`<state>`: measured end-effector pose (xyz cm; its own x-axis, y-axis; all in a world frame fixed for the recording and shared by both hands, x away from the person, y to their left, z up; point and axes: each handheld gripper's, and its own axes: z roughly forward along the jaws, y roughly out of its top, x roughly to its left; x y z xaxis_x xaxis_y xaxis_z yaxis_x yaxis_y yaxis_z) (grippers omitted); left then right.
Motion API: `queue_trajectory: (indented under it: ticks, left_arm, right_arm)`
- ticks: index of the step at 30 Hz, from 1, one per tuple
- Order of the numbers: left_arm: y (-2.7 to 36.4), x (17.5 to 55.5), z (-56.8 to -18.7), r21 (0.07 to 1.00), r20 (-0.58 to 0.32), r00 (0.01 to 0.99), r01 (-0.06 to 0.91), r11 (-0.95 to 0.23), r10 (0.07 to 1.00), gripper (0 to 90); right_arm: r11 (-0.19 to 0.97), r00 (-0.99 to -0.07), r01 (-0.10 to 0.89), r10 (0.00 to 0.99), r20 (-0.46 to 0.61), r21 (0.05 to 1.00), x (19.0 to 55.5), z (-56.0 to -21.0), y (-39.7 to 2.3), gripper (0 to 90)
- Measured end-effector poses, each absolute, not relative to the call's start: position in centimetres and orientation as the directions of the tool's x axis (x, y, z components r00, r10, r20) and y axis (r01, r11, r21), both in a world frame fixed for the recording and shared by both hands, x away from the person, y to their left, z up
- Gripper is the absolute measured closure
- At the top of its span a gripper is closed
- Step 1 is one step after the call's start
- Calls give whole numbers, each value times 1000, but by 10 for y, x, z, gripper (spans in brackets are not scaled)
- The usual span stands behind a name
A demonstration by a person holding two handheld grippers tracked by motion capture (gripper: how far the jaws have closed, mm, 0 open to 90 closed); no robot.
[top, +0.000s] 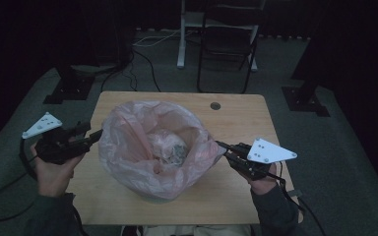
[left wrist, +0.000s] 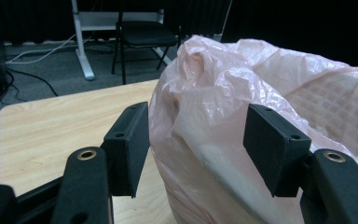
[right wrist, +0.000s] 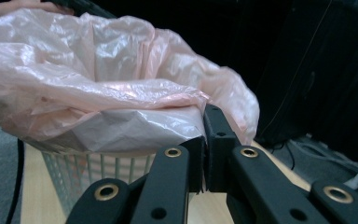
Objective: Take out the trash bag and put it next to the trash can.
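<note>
Right gripper (right wrist: 204, 140) is pinching the pink bag (top: 147, 142); left gripper (left wrist: 200, 149) is straddling it, jaws released (chair (top: 229, 42) far behind).

The right gripper (right wrist: 204, 140) has its two black jaws pressed together, pinching a fold of the pink plastic bag (right wrist: 102, 88) at its edge. Ahead of the jaws and to their left the bag spreads wide and crumpled, draped over the rim of a white slatted basket (right wrist: 98, 172) just below. The basket stands on a wooden table (right wrist: 32, 196).
</note>
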<state>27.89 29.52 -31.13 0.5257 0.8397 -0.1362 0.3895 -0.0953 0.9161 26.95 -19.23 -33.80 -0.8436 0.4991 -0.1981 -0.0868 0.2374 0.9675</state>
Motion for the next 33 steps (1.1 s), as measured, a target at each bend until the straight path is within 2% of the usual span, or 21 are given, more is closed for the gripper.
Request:
queue_trajectory:
  ticks: [3,4,6,9,15,22,25,30,32,33]
  left_arm:
    - [295,279,-307,920,-132,526,380,-94,840,410]
    - [296,279,-306,921,-132,526,379,-92,840,409]
    - [296,279,-304,921,-131,523,378,-92,842,408]
    - [298,279,-301,923,-139,524,376,-81,840,407]
    - [291,289,-299,912,-152,546,398,-96,824,392]
    - [281,306,-305,888,-161,566,440,-132,808,423]
    - [276,310,-307,881,-150,585,445,-161,797,547]
    - [269,311,-303,886,-118,622,419,-201,774,824]
    - [266,309,-300,892,-101,638,399,-215,763,886]
    - [265,308,-298,893,-95,643,393,-221,760,890]
  right_arm:
    - [245,-859,-81,475,-193,966,272,-333,-189,857]
    - [255,-863,-76,468,-192,964,272,-334,-188,819]
    - [272,-870,-66,455,-188,960,275,-336,-185,685]
    - [287,-876,-40,452,-172,957,278,-339,-181,549]
    - [309,-870,-11,466,-162,951,285,-339,-174,452]
    - [317,-864,6,479,-154,948,293,-334,-168,439]
    - [323,-866,19,478,-146,946,297,-332,-164,425]
    - [345,-867,24,474,-152,938,301,-331,-158,423]
    - [349,-866,25,475,-154,937,303,-331,-156,421]
    - [348,-866,28,476,-151,937,304,-330,-156,421]
